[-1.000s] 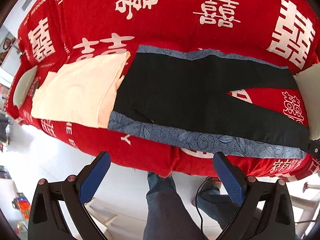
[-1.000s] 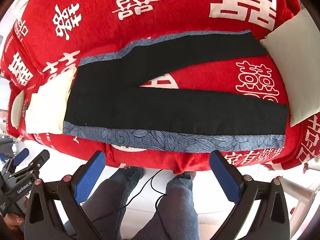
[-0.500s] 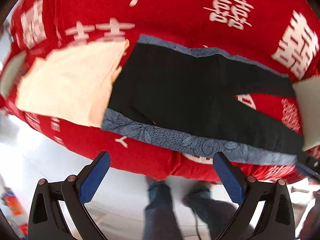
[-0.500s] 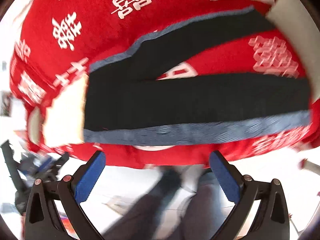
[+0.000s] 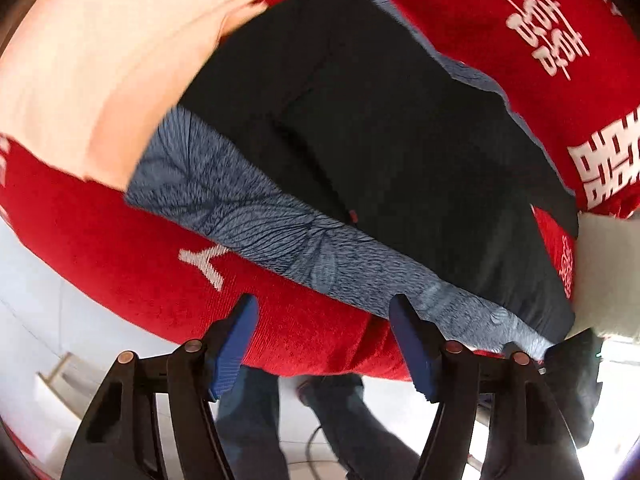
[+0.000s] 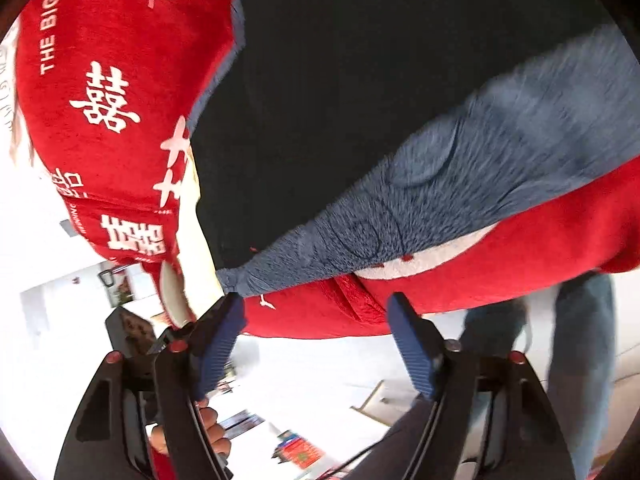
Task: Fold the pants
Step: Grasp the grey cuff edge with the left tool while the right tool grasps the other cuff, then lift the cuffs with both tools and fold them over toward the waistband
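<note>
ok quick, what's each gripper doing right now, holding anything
left gripper: jaws closing, nothing between them yet, near the blue edge of the pants.
right gripper: jaws closing, nothing held, just short of the pants' blue edge.

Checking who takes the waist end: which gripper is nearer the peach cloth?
Left. The left gripper is at the waist of the pants, beside the peach cloth; the right gripper is down the leg, the cloth a far sliver. Both pairs of jaws are closing, empty.
</note>
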The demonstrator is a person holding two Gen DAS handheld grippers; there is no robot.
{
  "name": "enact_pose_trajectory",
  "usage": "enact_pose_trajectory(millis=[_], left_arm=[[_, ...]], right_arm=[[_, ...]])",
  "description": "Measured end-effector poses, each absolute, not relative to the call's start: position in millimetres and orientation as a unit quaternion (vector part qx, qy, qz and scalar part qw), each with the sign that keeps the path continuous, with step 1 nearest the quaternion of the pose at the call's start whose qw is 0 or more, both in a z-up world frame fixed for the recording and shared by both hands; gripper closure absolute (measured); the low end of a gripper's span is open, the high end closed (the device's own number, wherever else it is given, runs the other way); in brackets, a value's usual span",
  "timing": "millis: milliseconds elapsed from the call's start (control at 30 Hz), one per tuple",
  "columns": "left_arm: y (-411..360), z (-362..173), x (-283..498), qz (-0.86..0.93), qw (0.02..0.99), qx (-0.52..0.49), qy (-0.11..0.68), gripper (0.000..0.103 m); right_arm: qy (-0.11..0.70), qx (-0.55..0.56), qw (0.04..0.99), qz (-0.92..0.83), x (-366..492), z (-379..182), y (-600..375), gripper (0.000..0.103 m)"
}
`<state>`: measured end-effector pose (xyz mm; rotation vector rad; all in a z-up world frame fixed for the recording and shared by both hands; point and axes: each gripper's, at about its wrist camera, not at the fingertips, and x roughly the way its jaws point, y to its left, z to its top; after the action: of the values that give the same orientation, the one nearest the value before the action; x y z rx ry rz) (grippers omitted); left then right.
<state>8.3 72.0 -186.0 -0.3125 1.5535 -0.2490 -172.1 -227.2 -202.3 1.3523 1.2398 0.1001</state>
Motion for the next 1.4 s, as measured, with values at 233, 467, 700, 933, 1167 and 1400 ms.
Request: enact_pose_trajectory(millis=[233,467,700,933,1167,1400], left_arm=[[85,-203,2,-0.124,0.683,-0.166,0.700,0.024],[87,-205,14,-0.133,0.681,-0.192,0.694,0.018],[81,-198,33,-0.148,0.668,-0.265,0.680,0.018],[68,-215,59,-0.131,0.662,-0.268,0.687,0.066],[65,-198,65,-0.163,0.669,-0.248,0.682,0.081],[59,-195,73,-0.186,0.670,-0.196,0.691,0.081]], right_arm=[[0.485,0.617,0.618,0.059,-167,-232,-216,0.026],[0.438,0.658,0.609,0.066,-153,-228,-218,0.084],[0.421,0.631,0.643,0.104,-133,-180,-225,0.084],[0.438,0.615,0.647,0.110,-133,-183,-225,0.081],[0.422,0.641,0.640,0.035,-171,-214,-251,0.045],[0.331,0.718,0.612,-0.021,-210,-231,-286,0.046]])
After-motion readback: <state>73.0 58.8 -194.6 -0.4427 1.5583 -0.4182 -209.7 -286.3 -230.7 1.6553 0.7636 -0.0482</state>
